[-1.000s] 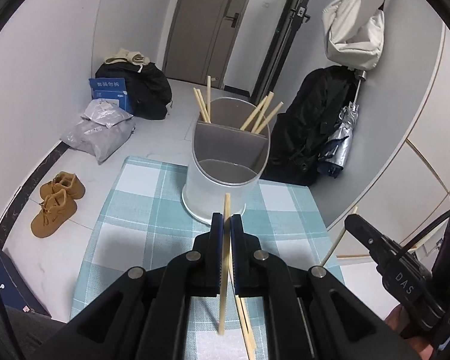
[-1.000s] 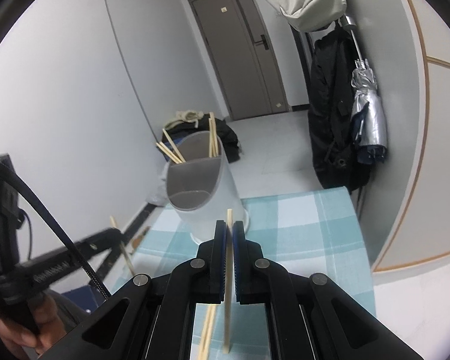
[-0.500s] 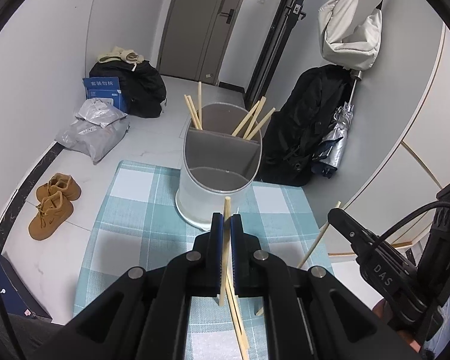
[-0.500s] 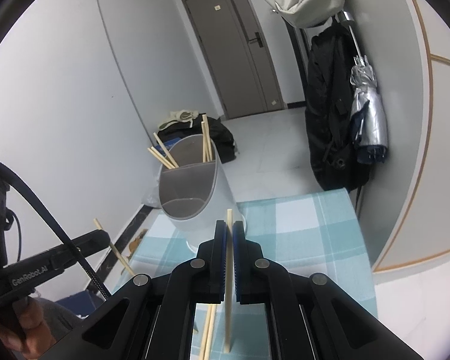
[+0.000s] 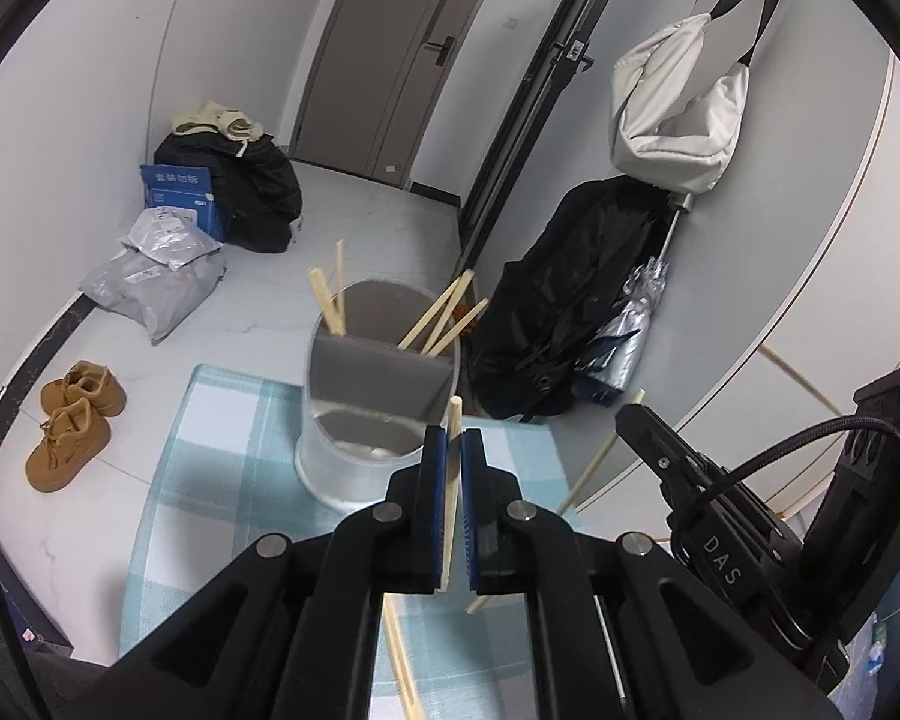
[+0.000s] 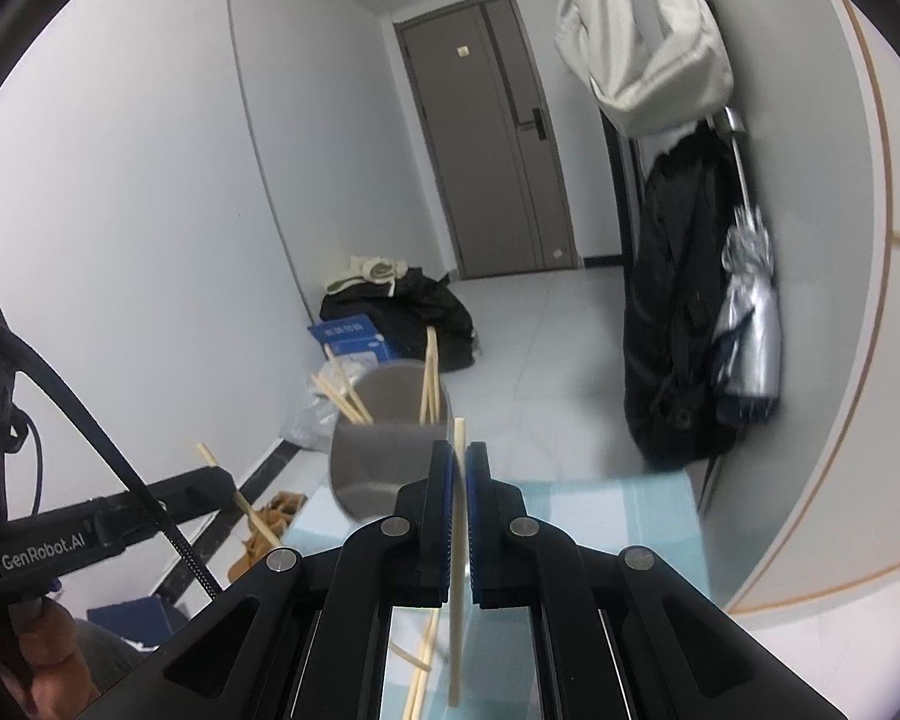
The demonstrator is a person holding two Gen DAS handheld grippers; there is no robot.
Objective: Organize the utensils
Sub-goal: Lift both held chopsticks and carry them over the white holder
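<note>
Wooden chopstick [image 5: 450, 480] pinched upright in the left gripper [image 5: 448, 450]; a 2nd chopstick [image 6: 457, 534] pinched in the right gripper [image 6: 459, 468]. Both are held above the checked cloth [image 5: 222, 480], near the divided holder [image 5: 381, 414], whose rear compartment contains more chopsticks [image 5: 444, 318].

Your left wrist camera looks forward and downward along its own fingers, close above the checked tablecloth [image 5: 228, 480], facing the grey holder [image 5: 381, 414] and the door [image 5: 390, 54] beyond. Your right wrist camera sits at the right, aimed less steeply toward the same holder [image 6: 384, 456] and door [image 6: 498, 156]. Both views share the holder, the cloth, the hanging coat [image 5: 570, 300] and the floor; each catches the other tool at its edge.
</note>
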